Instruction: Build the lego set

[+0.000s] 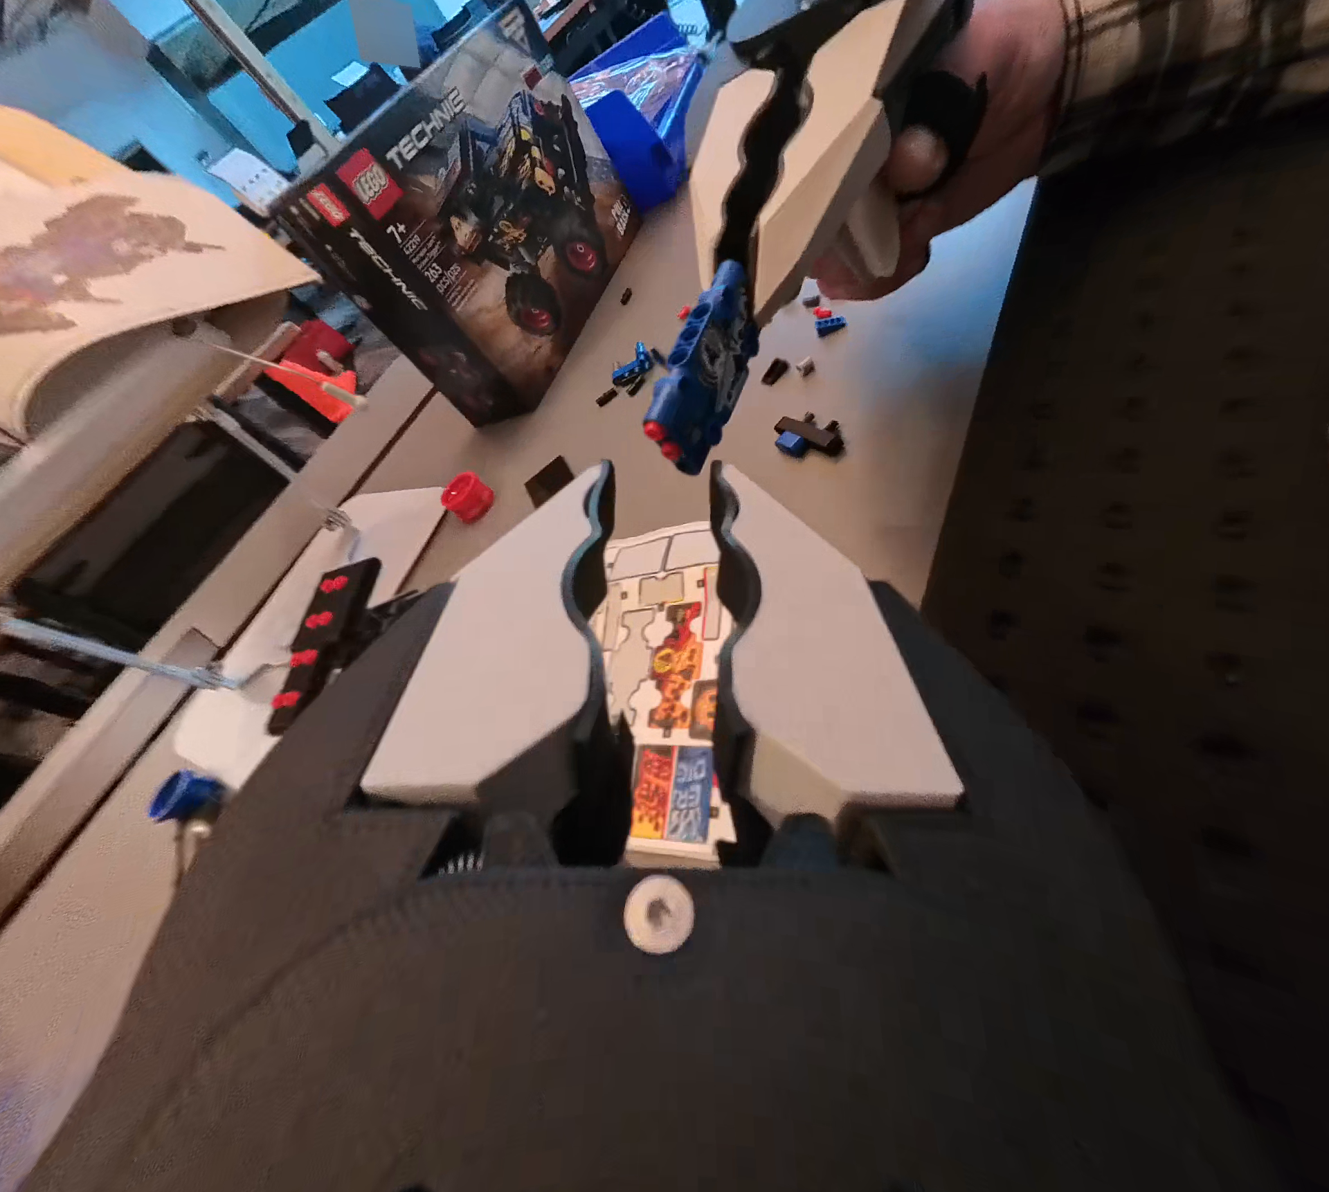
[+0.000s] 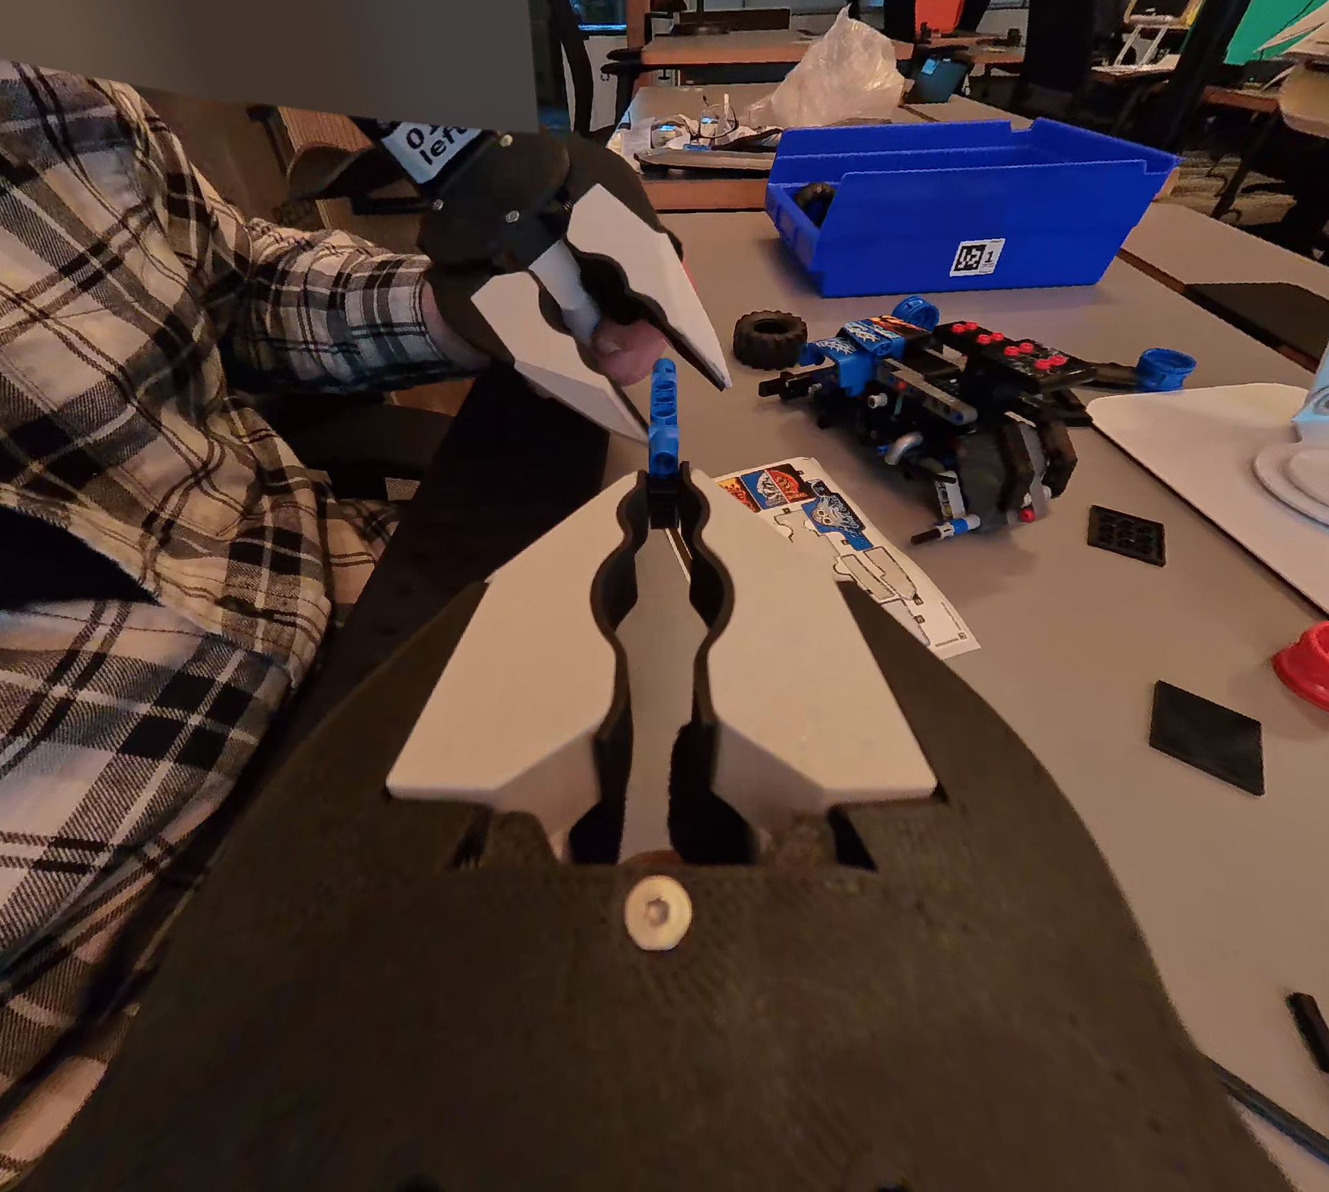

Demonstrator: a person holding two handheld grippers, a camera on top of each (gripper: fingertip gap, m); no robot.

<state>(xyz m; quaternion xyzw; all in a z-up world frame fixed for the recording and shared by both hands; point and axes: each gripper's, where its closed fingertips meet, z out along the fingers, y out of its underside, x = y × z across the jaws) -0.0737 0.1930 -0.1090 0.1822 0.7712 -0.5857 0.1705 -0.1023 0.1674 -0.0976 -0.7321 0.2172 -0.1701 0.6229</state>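
Two grippers, one part in play: the right gripper (image 2: 663, 480) has its fingers pinched on the black end of a small blue subassembly (image 2: 661, 413), held in the air above the table (image 2: 1007, 762) near its front edge, blue beam sticking out past the tips. The left gripper (image 1: 661, 474) has its fingers spread wide with nothing between them, just beside the free end of that piece in the left wrist view, so a handover or regrip looks likely (a judgement only). The main truck chassis (image 2: 956, 409) lies on the table well apart to the right, a loose tyre (image 2: 769, 339) just beside it and the blue bin (image 2: 956, 208) behind. A sticker sheet (image 2: 848, 539) lies under the held piece; the box (image 1: 467, 237) stands farther off, small loose parts scattered by it. Risks: the grip is only at the very tip of the piece, so a sideways push from the left fingers could twist it out or pop the beam off its pins; a dropped piece could fall off the front edge; closing the left fingers off-centre could skew the beam.
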